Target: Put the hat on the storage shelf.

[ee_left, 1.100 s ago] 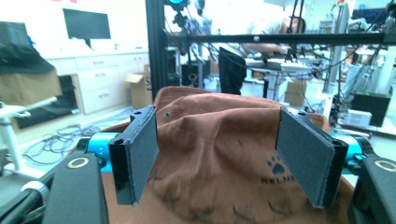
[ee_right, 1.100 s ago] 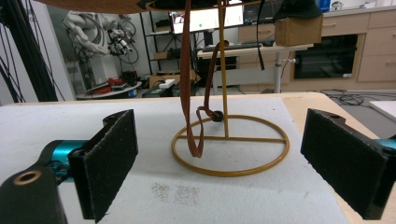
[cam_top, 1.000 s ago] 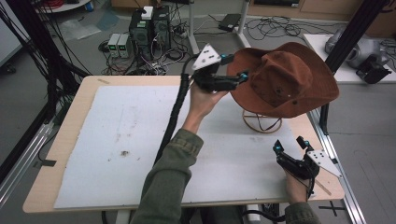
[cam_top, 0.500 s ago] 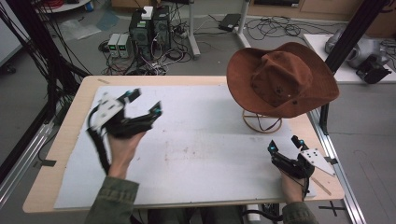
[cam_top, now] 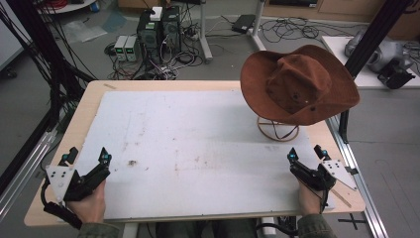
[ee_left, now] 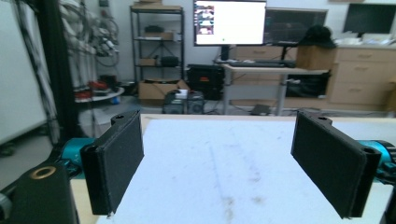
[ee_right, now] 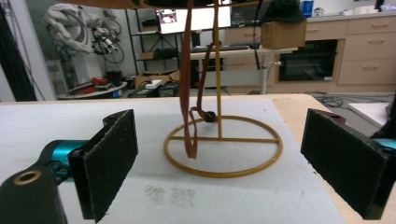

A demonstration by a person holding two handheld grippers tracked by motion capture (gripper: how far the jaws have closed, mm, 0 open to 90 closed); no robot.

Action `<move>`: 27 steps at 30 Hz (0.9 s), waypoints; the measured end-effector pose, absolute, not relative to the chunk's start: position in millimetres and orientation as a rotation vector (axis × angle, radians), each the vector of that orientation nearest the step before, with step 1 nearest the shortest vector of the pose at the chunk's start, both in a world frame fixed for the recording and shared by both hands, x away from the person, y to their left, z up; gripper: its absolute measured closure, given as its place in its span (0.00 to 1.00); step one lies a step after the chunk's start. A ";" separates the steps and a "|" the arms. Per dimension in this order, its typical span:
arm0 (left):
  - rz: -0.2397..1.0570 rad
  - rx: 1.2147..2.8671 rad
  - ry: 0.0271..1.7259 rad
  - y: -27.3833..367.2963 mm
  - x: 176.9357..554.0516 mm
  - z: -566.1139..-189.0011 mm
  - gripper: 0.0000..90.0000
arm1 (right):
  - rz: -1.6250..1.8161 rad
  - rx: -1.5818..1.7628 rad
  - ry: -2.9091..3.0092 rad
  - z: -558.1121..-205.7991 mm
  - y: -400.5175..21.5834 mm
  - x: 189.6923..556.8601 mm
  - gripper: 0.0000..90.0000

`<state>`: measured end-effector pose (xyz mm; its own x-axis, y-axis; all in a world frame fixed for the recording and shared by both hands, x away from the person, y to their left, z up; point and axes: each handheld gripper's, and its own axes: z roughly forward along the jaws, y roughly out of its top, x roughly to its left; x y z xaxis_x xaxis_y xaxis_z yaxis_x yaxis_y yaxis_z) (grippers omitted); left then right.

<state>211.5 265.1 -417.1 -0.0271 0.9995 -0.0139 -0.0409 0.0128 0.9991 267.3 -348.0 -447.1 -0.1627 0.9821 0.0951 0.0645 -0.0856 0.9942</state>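
A brown wide-brimmed hat (cam_top: 299, 87) rests on a gold wire stand (cam_top: 277, 131) at the table's right rear. The stand's ring base (ee_right: 223, 147) and the hat's hanging brown chin cord (ee_right: 189, 93) appear in the right gripper view, straight ahead of the jaws. My right gripper (cam_top: 305, 155) sits at the front right, a short way in front of the stand, open and holding nothing. My left gripper (cam_top: 87, 153) rests at the front left corner, open, jaws wide apart over the white mat (ee_left: 224, 158).
A white mat (cam_top: 198, 144) covers most of the wooden table (cam_top: 81, 119). Black frame posts stand at the left (cam_top: 44, 64) and right rear (cam_top: 369, 37). Computers and cables (cam_top: 158, 29) lie on the floor beyond the far edge.
My left gripper let go of the hat's brim and came back across the table to the front left corner. The hat stays on its stand. The right gripper barely moved.
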 end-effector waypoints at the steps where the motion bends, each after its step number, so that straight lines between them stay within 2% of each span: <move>1: 1.239 1.150 1.207 265.9 210.4 -420.5 0.19 | 1.371 1.241 1.327 -447.4 -348.4 267.4 0.11; 7: 1.216 1.154 1.207 275.0 208.5 -432.6 0.19 | 1.362 1.249 1.302 -447.2 -350.5 265.1 0.11; 16: 1.202 1.226 1.164 263.8 219.6 -435.4 0.19 | 1.325 1.251 1.286 -447.9 -349.9 262.2 0.11; 27: 1.180 1.209 1.189 269.7 220.6 -437.8 0.19 | 1.307 1.252 1.285 -446.9 -348.2 260.2 0.11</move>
<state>220.6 269.7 -437.8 0.0299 0.9995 -0.0131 -0.0059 0.0133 0.9999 260.2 -348.2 -446.9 -0.0938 0.9930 0.0717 0.0549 -0.0668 0.9963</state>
